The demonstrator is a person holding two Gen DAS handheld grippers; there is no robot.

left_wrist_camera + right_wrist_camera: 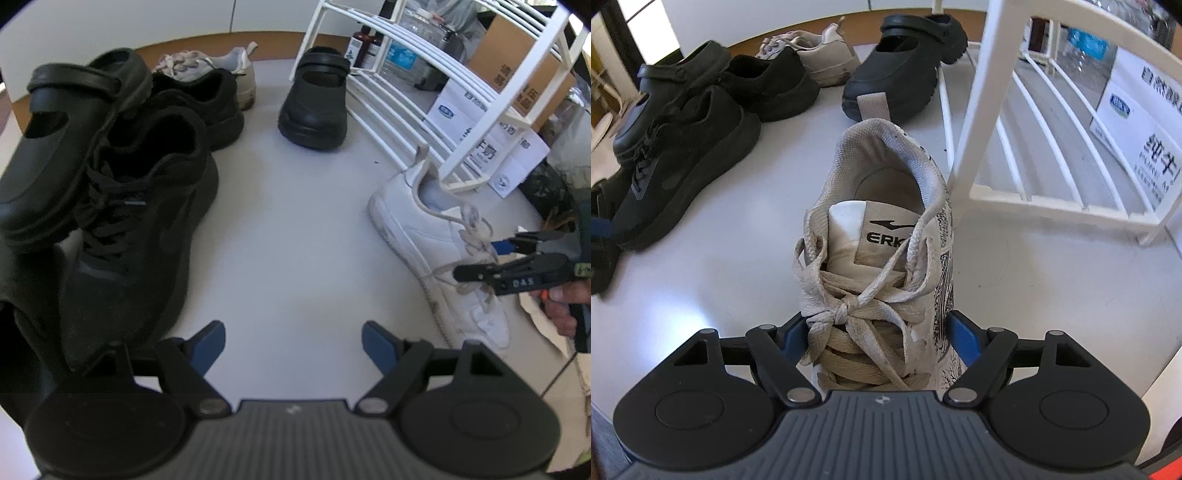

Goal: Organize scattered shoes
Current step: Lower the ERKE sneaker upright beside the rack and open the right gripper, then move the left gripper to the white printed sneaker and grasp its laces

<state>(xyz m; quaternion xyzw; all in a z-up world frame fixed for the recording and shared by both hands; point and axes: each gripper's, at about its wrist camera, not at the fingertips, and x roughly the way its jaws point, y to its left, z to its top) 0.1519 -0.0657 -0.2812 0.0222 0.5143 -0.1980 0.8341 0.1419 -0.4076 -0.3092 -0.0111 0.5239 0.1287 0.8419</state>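
Left gripper (293,343): jaws wide apart, empty, over bare floor. White sneaker (879,266) lies at 12 o'clock from the right gripper (877,332), heel away beside the rack (964,147), fingers flanking its laces; contact unclear. Right arm is nearer. Left view alone shows rack shelves empty.

The white lace-up sneaker (879,266) lies on the pale round table (1015,295), just left of the white wire shoe rack (1052,199). A black clog (905,70) sits behind it; other black shoes (683,147) cluster far left.
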